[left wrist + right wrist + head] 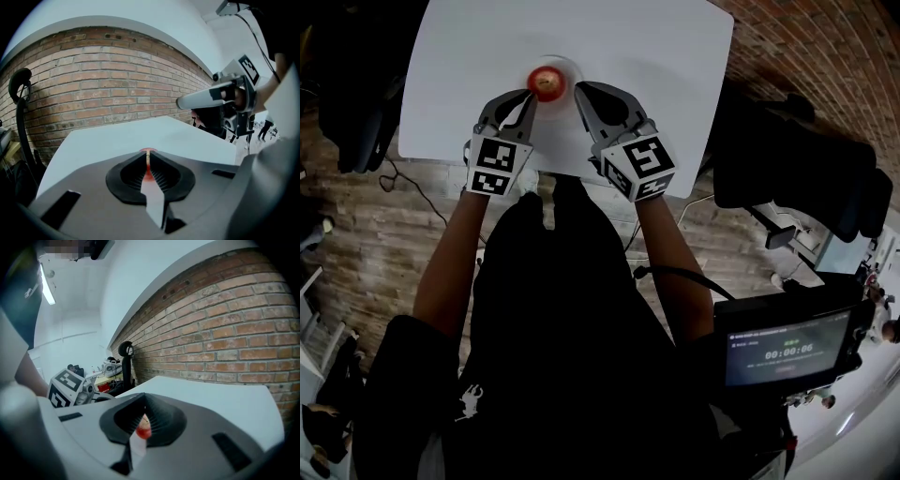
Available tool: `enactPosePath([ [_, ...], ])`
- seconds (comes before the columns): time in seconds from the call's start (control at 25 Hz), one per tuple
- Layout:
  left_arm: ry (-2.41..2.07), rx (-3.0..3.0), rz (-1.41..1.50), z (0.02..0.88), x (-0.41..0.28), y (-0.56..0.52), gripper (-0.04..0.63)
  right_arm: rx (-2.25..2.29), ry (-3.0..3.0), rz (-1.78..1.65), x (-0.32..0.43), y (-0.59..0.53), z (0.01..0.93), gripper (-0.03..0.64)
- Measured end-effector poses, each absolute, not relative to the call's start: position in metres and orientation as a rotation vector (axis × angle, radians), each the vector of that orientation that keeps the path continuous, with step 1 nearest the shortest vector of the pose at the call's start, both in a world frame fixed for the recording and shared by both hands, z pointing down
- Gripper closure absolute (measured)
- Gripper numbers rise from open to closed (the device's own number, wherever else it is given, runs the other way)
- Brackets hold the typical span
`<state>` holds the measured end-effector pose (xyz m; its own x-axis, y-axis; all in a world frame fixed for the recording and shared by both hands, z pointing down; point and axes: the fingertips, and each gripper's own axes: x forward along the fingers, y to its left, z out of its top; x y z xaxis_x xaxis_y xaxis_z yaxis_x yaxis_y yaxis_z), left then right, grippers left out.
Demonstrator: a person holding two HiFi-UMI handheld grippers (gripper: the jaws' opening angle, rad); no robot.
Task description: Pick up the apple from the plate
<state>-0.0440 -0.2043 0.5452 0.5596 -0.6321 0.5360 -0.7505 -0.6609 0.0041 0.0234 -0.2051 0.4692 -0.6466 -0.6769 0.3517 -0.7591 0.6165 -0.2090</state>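
On the white table (656,56): a small white plate (569,64) sits near the edge closest to the person, with the red apple (547,84) lying on it.
Apple's place: on the plate, between the tips of the two grippers; neither one grips it.
Left gripper (528,97): jaws pressed together with nothing between them. Its tip is just beside the apple on the person's left, and whether it touches the fruit I cannot tell.
Left gripper view: only a red sliver of the apple shows through the thin slit and over the top of the closed pads.
Right gripper (579,91): jaws closed tip to tip and empty, just beside the apple on the person's right.
Right gripper view: the apple shows through the narrow gap under the meeting tips, beyond the pads and not clamped by them.
Pose: both grippers slope down toward the plate and converge on it.
Surroundings: a brick wall (108,79) stands behind the table, and a lit screen (787,349) is at the person's right.
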Motion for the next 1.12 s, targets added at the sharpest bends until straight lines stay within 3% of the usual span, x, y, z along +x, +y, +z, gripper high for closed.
enactPosePath([
  [0.2,-1.170,2.558,0.778,0.556,-0.049,-0.205,0.585,1.170,-2.592,0.520,0.020,-0.203,0.477,0.614],
  [0.32,-1.163,2.554,0.779,0.558,-0.051,-0.202,0.519,1.169,-2.592,0.524,0.018,-0.203,0.479,0.614],
  [0.52,-1.118,2.558,0.849,0.571,-0.054,-0.200,0.350,1.158,-2.583,0.538,0.015,-0.207,0.482,0.614],
  [0.68,-1.082,2.569,0.909,0.585,-0.050,-0.200,0.267,1.147,-2.582,0.540,0.013,-0.209,0.484,0.614],
  [0.92,-1.078,2.587,0.967,0.598,-0.045,-0.206,0.197,1.140,-2.561,0.553,0.016,-0.208,0.492,0.614],
  [1.12,-1.050,2.597,1.003,0.608,-0.043,-0.210,0.181,1.142,-2.552,0.558,0.016,-0.211,0.494,0.614],
])
